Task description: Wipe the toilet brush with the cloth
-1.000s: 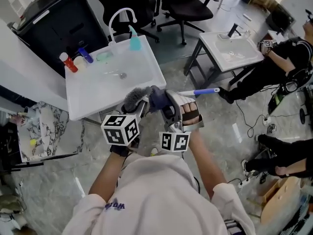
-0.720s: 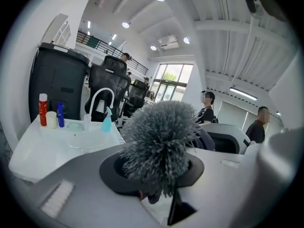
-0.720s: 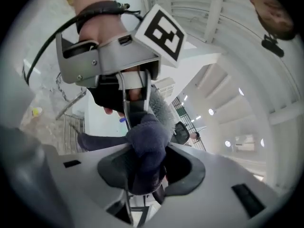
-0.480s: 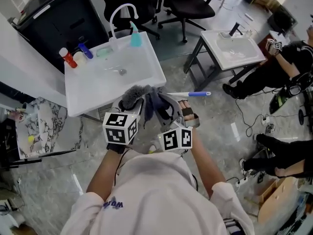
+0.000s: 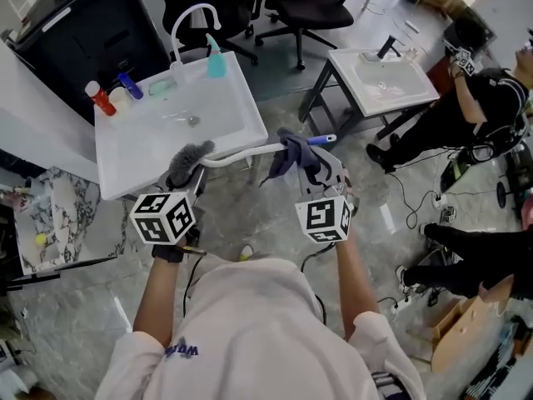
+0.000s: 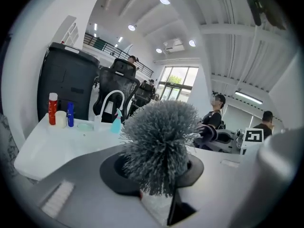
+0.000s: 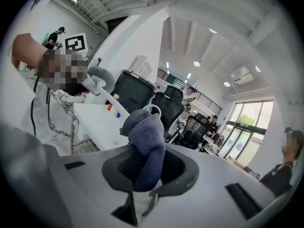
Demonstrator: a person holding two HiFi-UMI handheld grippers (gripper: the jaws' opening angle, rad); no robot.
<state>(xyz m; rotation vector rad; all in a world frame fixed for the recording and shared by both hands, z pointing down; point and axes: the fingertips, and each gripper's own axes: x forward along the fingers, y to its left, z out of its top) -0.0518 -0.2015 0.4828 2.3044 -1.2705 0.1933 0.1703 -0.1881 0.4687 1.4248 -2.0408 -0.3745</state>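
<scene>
**Brush held across between the two grippers, cloth on its handle**

The left gripper is clamped on the toilet brush close to its grey bristle head. That head fills the middle of the left gripper view, standing up from between the jaws. In the head view the white handle runs from the head toward 3 o'clock, above the floor, and ends in a blue tip.

The right gripper presses its jaws on the dark blue cloth. These jaws have just been closing, with the cloth between them. The cloth lies bunched over the handle, just beside the blue tip. In the right gripper view the cloth rises out of the jaws and the bristle head shows at 10 o'clock.

The white sink stands at 11 o'clock from the grippers. A red bottle and a blue bottle stand at its far left corner, and a teal spray bottle stands beside the tap.
</scene>
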